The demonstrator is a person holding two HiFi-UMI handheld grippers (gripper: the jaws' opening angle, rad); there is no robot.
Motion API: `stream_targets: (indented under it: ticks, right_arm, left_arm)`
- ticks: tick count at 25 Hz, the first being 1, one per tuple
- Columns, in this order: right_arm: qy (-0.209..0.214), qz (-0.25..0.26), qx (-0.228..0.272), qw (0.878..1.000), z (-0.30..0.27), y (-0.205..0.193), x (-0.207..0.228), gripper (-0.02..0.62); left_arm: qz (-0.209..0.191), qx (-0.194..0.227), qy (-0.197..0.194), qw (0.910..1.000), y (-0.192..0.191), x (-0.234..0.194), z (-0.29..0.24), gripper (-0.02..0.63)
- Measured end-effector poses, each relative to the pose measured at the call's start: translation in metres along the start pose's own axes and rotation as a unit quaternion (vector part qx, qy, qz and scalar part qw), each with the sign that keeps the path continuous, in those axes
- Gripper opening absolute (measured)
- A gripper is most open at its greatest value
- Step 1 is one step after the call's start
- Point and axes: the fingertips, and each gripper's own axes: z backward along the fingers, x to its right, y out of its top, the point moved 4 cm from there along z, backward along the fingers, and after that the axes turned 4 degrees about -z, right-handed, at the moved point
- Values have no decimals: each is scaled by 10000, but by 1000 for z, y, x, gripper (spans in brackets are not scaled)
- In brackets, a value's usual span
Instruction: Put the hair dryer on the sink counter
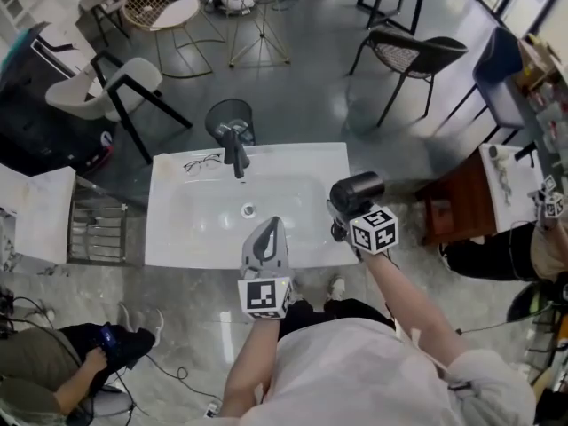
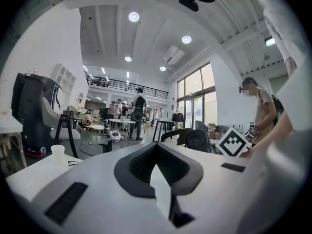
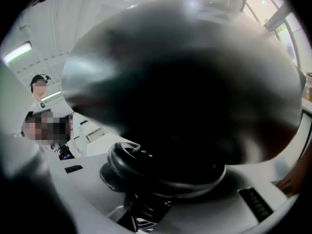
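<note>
In the head view the black hair dryer hangs over the right end of the white sink counter, beside the basin. My right gripper is shut on it from below. In the right gripper view the dryer's dark body fills the frame, with its coiled cord between the jaws of the right gripper. My left gripper is over the counter's near edge, jaws together and empty. In the left gripper view the left gripper points level across the counter.
A black faucet stands behind the basin, with a pair of glasses to its left. A paper cup sits on the counter. A dark bin stands behind the sink, a brown table to the right, a metal rack to the left.
</note>
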Motion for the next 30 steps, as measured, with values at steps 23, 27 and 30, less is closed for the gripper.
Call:
stream_targets:
  ticks: [23, 27, 30]
  right_arm:
    - [-163, -1234, -2058, 9706, -80, -25, 60, 164]
    - [-362, -1191, -2222, 9670, -89, -28, 65, 166]
    - [-596, -1096, -2301, 9651, -93, -32, 72, 167]
  left_arm:
    - [101, -192, -106, 9997, -11, -27, -31, 2]
    - [49, -216, -126, 9997, -9, -30, -41, 2]
    - [54, -208, -127, 9997, -12, -31, -47, 2]
